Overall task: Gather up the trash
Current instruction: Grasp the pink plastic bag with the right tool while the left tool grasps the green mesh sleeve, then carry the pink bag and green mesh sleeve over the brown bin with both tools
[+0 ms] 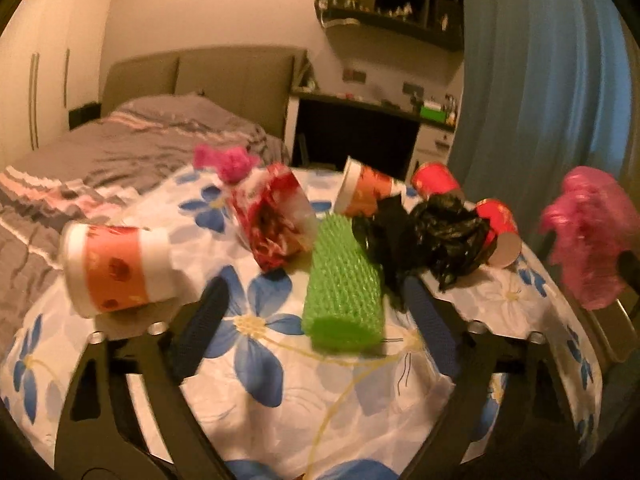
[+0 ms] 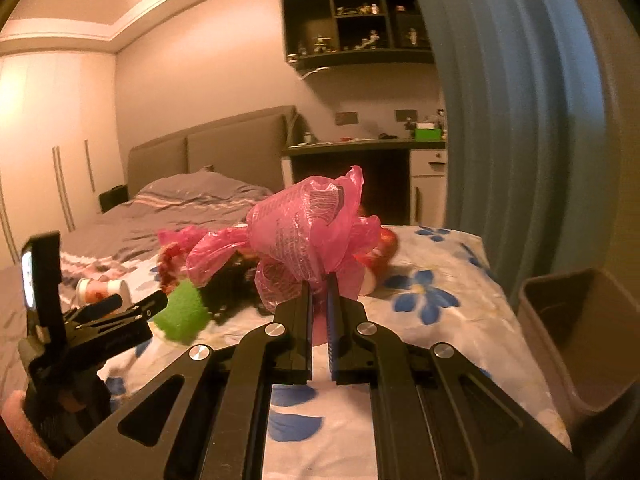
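So my right gripper (image 2: 320, 292) is clamped on a crumpled pink plastic bag (image 2: 308, 228); featherweight, floppy, slippery, so pinching a bunched fold seems best; the bin (image 2: 576, 360) off to the right of those fingers looks empty from here. My left gripper (image 1: 316, 308) is spread wide, nothing pinched; the squishy green foam net (image 1: 342, 284) lies between its fingers; I'd squeeze mid-body.

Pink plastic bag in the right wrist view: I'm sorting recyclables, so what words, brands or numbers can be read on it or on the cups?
Pink plastic bag: lines of dark print, too small and crumpled to read.
Paper cup: orange band with a red pattern only, no legible text.
Nothing else readable.
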The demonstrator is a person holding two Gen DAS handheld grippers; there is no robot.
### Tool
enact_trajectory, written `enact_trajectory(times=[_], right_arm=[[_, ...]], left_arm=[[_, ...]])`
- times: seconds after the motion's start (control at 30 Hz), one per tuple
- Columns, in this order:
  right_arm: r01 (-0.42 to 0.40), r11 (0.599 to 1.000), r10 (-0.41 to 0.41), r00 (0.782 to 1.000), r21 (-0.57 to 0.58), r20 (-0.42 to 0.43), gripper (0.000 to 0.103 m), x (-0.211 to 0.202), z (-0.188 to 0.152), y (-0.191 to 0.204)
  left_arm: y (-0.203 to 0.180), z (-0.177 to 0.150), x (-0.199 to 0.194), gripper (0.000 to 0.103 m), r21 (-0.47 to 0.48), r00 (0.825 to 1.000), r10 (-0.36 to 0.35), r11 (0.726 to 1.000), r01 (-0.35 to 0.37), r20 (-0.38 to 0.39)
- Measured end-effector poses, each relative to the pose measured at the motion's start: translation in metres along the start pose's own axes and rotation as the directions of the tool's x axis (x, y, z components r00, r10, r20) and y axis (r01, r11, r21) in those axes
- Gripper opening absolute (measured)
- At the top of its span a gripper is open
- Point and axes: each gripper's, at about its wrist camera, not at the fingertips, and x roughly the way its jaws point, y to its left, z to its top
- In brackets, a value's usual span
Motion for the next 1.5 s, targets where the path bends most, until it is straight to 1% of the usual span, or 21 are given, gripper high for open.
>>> enact_trajectory(times=[0.03, 0.07, 0.1, 0.13, 0.17, 0.2, 0.23, 0.27, 0.3, 0.33, 0.4, 0.5, 0.63, 0.8, 0.93, 1.1, 1.23, 1.5], right_arm=[[0.005, 1.0, -0.005, 1.0, 0.005, -0.001, 0.007, -0.001, -0.001, -0.003], [0.01, 1.0, -0.01, 1.0, 0.011, -0.003, 0.007, -0.001, -0.002, -0.006], [0.015, 1.0, -0.015, 1.0, 0.015, -0.004, 0.007, -0.002, -0.003, -0.009], [0.017, 1.0, -0.017, 1.0, 0.018, -0.005, 0.007, -0.003, -0.004, -0.011], [0.019, 1.0, -0.018, 1.0, 0.018, -0.007, 0.007, -0.004, -0.005, -0.013], [0.022, 1.0, -0.022, 1.0, 0.016, -0.007, 0.007, -0.005, -0.006, -0.014], [0.024, 1.0, -0.024, 1.0, 0.016, -0.008, 0.007, -0.006, -0.007, -0.015], [0.024, 1.0, -0.024, 1.0, 0.019, -0.009, 0.007, -0.007, -0.008, -0.017], [0.023, 1.0, -0.023, 1.0, 0.021, -0.01, 0.007, -0.007, -0.009, -0.018], [0.023, 0.999, -0.023, 1.0, 0.023, -0.011, 0.007, -0.008, -0.01, -0.019], [0.021, 0.999, -0.02, 1.0, 0.027, -0.011, 0.007, -0.01, -0.01, -0.021], [0.018, 0.999, -0.018, 1.0, 0.027, -0.006, 0.007, -0.014, -0.009, -0.023], [0.021, 0.999, -0.021, 1.0, 0.03, 0.004, 0.007, -0.02, -0.008, -0.027], [0.026, 0.999, -0.027, 0.999, 0.039, 0.018, 0.007, -0.028, -0.009, -0.031], [0.03, 0.998, -0.032, 0.999, 0.048, 0.035, 0.007, -0.037, -0.009, -0.037], [0.046, 0.997, -0.049, 0.998, 0.056, 0.05, 0.007, -0.049, -0.01, -0.047], [0.066, 0.995, -0.071, 0.996, 0.068, 0.061, 0.007, -0.059, -0.011, -0.058], [0.116, 0.988, -0.124, 0.989, 0.106, 0.078, 0.007, -0.077, -0.014, -0.087]], left_arm=[[0.001, 0.0, 0.007, 0.067, -0.004, 0.999, -0.019, 1.0, 0.019, -0.032], [0.001, 0.0, 0.012, 0.065, -0.008, 0.998, -0.032, 0.999, 0.031, -0.057], [0.003, 0.0, 0.019, 0.06, -0.016, 0.995, -0.044, 0.999, 0.043, -0.09], [0.003, -0.002, 0.021, 0.055, -0.024, 0.992, -0.06, 0.998, 0.057, -0.11], [0.003, -0.003, 0.023, 0.052, -0.03, 0.99, -0.072, 0.997, 0.069, -0.12], [0.003, -0.003, 0.024, 0.044, -0.034, 0.988, -0.085, 0.996, 0.081, -0.13], [0.003, -0.004, 0.025, 0.034, -0.034, 0.985, -0.103, 0.994, 0.099, -0.137], [0.002, -0.005, 0.024, 0.03, -0.031, 0.984, -0.113, 0.994, 0.109, -0.138], [0.001, -0.006, 0.023, 0.022, -0.025, 0.985, -0.111, 0.994, 0.109, -0.134], [0.0, -0.006, 0.02, 0.016, -0.021, 0.985, -0.116, 0.993, 0.114, -0.13], [-0.001, -0.006, 0.015, 0.013, -0.023, 0.985, -0.121, 0.993, 0.119, -0.119], [-0.003, -0.006, -0.004, 0.012, -0.025, 0.99, -0.116, 0.993, 0.114, -0.077], [0.0, -0.003, -0.041, 0.012, -0.049, 0.993, -0.121, 0.991, 0.121, 0.001], [-0.004, 0.006, -0.077, 0.012, -0.04, 0.99, -0.115, 0.992, 0.119, 0.085], [-0.016, 0.012, -0.089, 0.012, -0.015, 0.986, -0.115, 0.993, 0.118, 0.122], [-0.038, 0.014, -0.093, 0.012, 0.022, 0.982, -0.136, 0.991, 0.134, 0.133], [-0.061, 0.013, -0.094, 0.012, 0.066, 0.977, -0.167, 0.985, 0.159, 0.134], [-0.106, 0.012, -0.094, 0.012, 0.14, 0.962, -0.239, 0.965, 0.22, 0.129]])
